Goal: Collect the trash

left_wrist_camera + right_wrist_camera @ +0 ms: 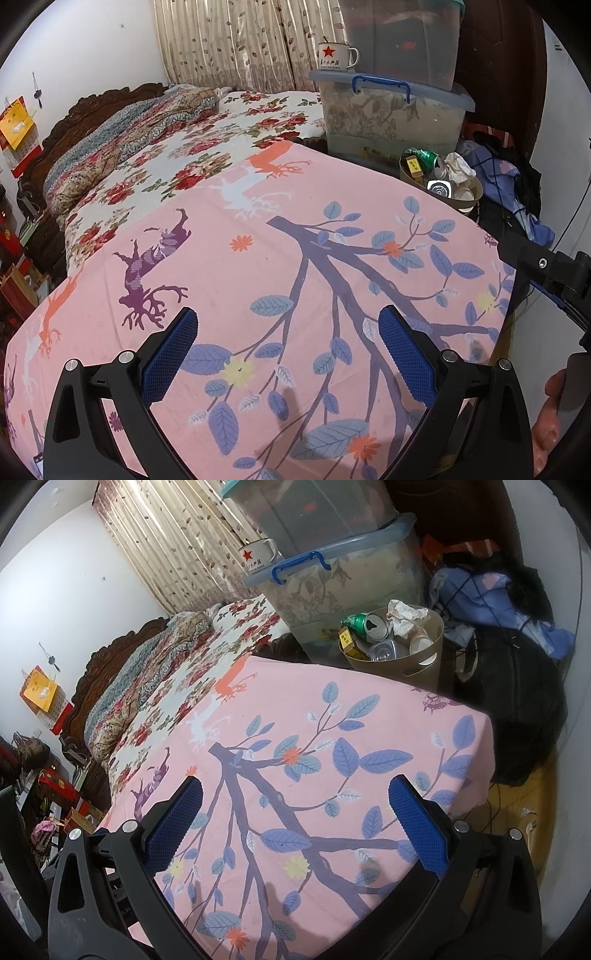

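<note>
Two handheld grippers hover over a surface draped in a pink cloth (pixel 258 258) printed with blue-leafed branches and deer; whether it is a counter or part of the bed cannot be told. The left gripper (pixel 288 354) has its blue-padded jaws spread wide with nothing between them, and the right gripper (pixel 295 823) is likewise spread and empty above the near right part of the cloth. Beyond the cloth's far right corner stands a tan wastebasket (pixel 417 664), filled to the rim with trash: a crushed green drink can (pixel 364 624), crumpled white paper (pixel 406 618), a small yellow box (pixel 349 642), a clear plastic cup (pixel 384 650) and white paper cups (pixel 421 646). Just behind the basket sits a clear storage bin with blue handle (pixel 332 587), a second bin (pixel 314 513) stacked on top, and beside it on the lid a white enamel mug with a red star (pixel 336 55). A bed with a floral quilt (pixel 177 147) runs along the cloth's far left edge toward beige leaf-print curtains (pixel 236 44). Dark bags and blue clothing (pixel 495 590) are heaped to the right of the basket. Part of a hand (pixel 550 417) shows at the left camera's right edge.
</note>
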The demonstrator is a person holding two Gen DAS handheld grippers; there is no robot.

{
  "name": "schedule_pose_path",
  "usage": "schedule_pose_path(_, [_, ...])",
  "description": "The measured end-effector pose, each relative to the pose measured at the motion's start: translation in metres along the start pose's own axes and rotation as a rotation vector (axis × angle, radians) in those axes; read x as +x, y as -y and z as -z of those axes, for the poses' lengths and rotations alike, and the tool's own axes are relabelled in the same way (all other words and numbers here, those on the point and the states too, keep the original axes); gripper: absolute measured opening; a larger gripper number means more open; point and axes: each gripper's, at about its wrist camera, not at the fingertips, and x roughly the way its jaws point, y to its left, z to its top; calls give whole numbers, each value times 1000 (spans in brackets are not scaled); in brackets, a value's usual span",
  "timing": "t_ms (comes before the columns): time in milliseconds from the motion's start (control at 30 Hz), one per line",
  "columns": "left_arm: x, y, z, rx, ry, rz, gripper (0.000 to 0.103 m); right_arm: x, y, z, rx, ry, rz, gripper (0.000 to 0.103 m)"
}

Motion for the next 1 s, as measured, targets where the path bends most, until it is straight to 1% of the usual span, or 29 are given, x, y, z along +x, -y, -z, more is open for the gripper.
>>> schedule_pose_path(67, [1,0,1,-2,-9,5,94,-1,1,3,1,-3,1,100])
schedule_pose_path(133, [3,-1,2,-2,-23,10,94,3,-1,-2,-1,-9,1,100])
schedule_pose_path(233, [5,2,3,4,-33,8,94,1,-1,3,1,-11,1,100])
schedule_pose_path(300, [6,3,3,7,-36,9,94,3,-2,-3,-1,-13,1,100])
schedule_pose_path(1000, [8,2,3,5,-38,8,94,6,-1,0,-3,-24,3,100])
